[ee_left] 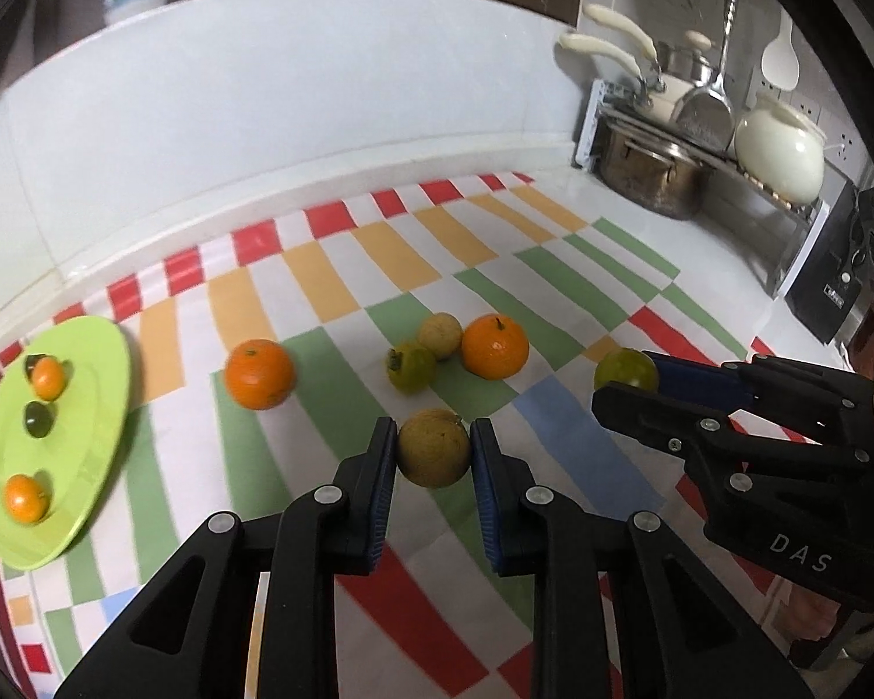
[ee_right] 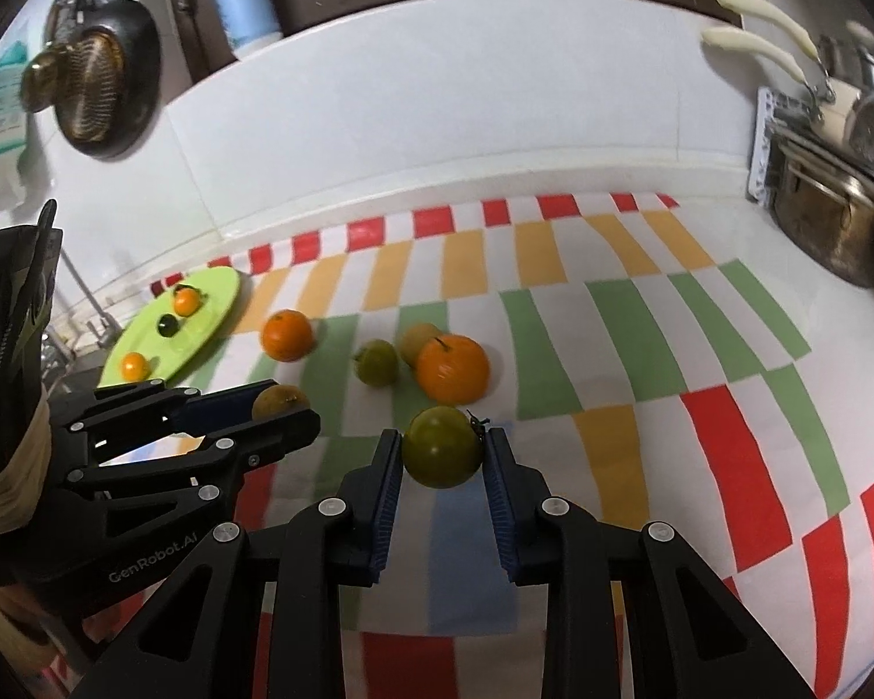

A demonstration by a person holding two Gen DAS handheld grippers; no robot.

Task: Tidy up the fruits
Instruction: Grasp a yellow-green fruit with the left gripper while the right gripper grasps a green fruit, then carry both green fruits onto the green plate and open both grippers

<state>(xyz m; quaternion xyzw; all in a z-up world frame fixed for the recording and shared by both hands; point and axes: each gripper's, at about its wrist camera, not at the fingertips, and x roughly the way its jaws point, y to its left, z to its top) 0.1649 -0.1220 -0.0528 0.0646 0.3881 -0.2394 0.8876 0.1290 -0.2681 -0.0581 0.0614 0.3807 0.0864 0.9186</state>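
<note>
**A:** Where's the plate from what I'm holding?

**B:** Off to the left of both claws and a bit farther back. In the left wrist view the green plate (ee_left: 96,408) sits at the left edge of the checked cloth (ee_left: 553,268). In the right wrist view it lies up and to the left, past the other claw. So the left hand is nearer to it.

**A:** Anything in the way?

**B:** One orange (ee_left: 258,374) lies on the cloth between the left claw and the plate's rim. I'd judge I must carry over or around it. The other loose fruit, a big orange (ee_left: 494,346), a green one (ee_left: 411,368) and a pale one (ee_left: 440,336), cluster straight ahead, touching or nearly so, clear of that path.

**A:** And the grips?

**B:** The left claw (ee_left: 434,454) is closed on a tan fruit (ee_left: 434,447); both blue pads (ee_left: 386,466) press its sides. The right claw (ee_right: 443,454) is clamped on a green fruit (ee_right: 441,446) with its stem end toward the right pad. Both fruits look round, so there's no long axis to mind.

**A:** Room on the plate?

**B:** Three small pieces sit in a row there: two orange, one dark. The plate's near side looks bare, so that's where I'd aim, left hand first.
</note>
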